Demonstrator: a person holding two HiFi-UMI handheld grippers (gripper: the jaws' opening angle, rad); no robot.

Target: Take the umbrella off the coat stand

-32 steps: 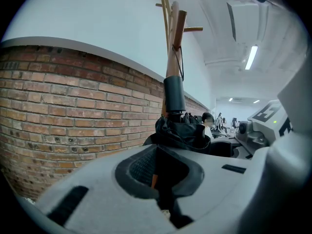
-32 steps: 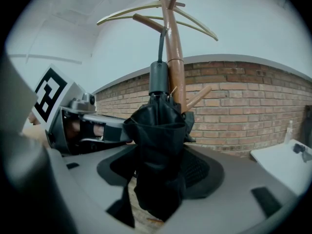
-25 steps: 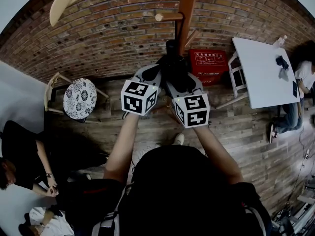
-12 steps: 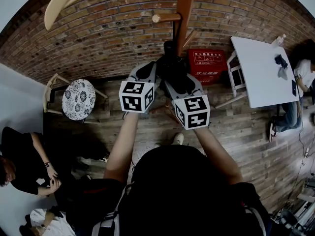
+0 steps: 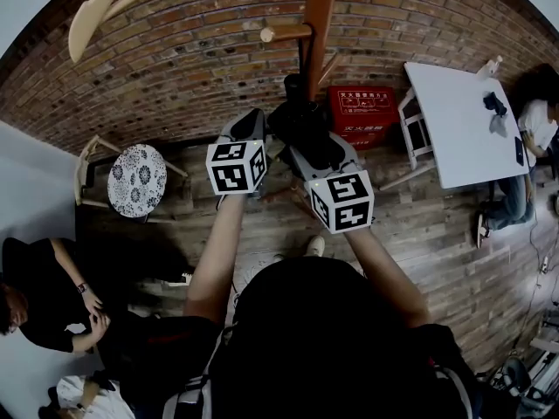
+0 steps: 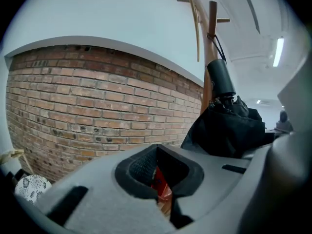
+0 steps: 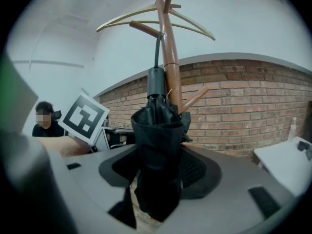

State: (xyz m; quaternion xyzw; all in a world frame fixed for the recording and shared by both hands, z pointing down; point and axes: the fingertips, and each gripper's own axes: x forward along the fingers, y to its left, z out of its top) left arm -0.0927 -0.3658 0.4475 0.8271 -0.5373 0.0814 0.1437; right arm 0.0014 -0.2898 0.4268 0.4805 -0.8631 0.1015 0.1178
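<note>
A folded black umbrella [image 7: 158, 155] hangs by its strap from a peg of the wooden coat stand [image 7: 169, 67]. My right gripper [image 7: 156, 206] is shut on the bundled canopy, which fills the gap between its jaws. In the head view the umbrella [image 5: 301, 127] sits just ahead of the right gripper [image 5: 307, 154], in front of the stand's pole [image 5: 320, 24]. My left gripper [image 5: 248, 122] is to the left of the umbrella and apart from it. In its own view the left gripper [image 6: 163, 204] is shut on nothing, and the umbrella [image 6: 226, 130] is off to the right.
A brick wall [image 5: 192, 59] stands behind the stand, with a red box [image 5: 362, 112] at its foot. A white table [image 5: 454, 125] is at the right and a patterned stool [image 5: 137, 180] at the left. People sit at the lower left [image 5: 44, 295] and far right [image 5: 537, 125].
My left gripper has drawn off to the left, away from the umbrella. The right gripper has stayed where it was, with the umbrella in its jaws.
</note>
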